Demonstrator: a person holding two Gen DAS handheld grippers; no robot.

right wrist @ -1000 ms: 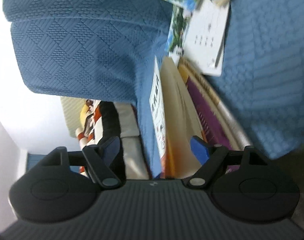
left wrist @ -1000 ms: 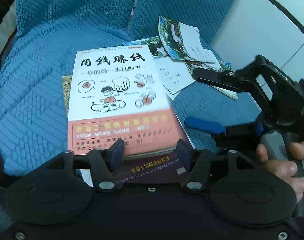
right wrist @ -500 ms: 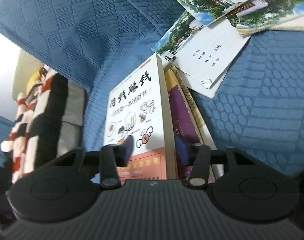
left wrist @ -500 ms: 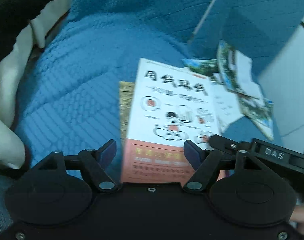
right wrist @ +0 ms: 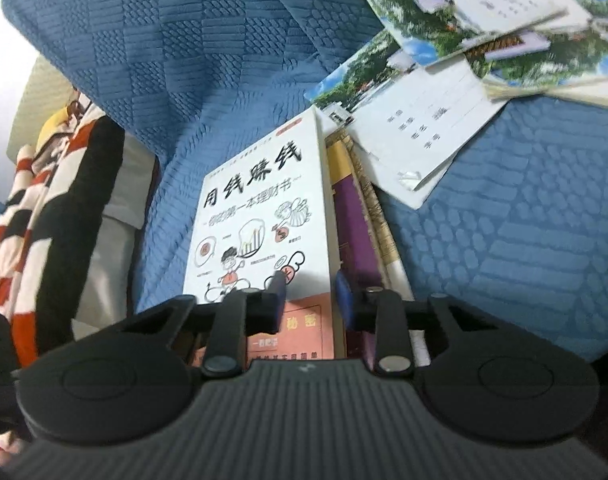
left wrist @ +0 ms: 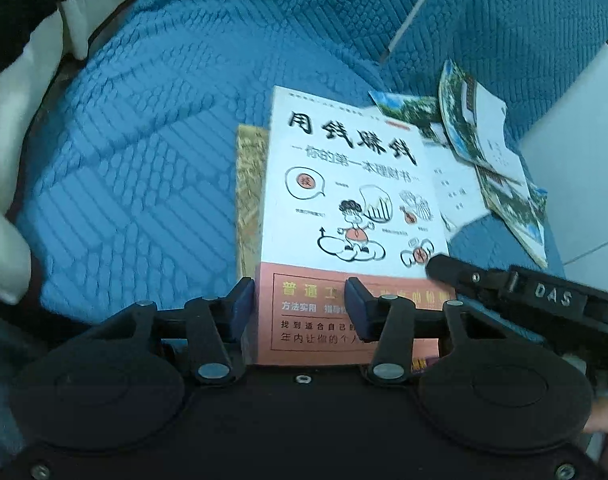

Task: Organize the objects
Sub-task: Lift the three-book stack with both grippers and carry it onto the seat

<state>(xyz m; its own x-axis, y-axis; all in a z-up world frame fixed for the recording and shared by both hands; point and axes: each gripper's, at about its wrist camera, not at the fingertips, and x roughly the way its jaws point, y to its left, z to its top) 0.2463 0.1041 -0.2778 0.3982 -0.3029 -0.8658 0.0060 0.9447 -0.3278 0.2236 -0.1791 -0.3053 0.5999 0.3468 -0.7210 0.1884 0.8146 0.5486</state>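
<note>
A white and orange book [left wrist: 352, 200] with black Chinese title lies on top of a book stack on the blue sofa; it also shows in the right wrist view [right wrist: 263, 216]. Under it lie a purple book [right wrist: 352, 224] and a tan book [left wrist: 249, 184]. My left gripper [left wrist: 299, 304] straddles the white book's near left corner, one finger beside its left edge, one over the cover. My right gripper [right wrist: 310, 292] is closed on the white book's right edge, one finger [right wrist: 277, 284] on the cover; it shows in the left wrist view [left wrist: 456, 270].
Several loose booklets with photo covers [left wrist: 492, 152] lie scattered to the right of the stack, also in the right wrist view [right wrist: 484, 32]. A white form sheet [right wrist: 424, 136] lies beside the stack. A red, black and white striped cloth [right wrist: 43, 200] and a white cushion [left wrist: 7, 160] lie left.
My left gripper has narrowed around the book's near left corner. My right gripper has closed in on the white book's right edge. The stack has stayed in place.
</note>
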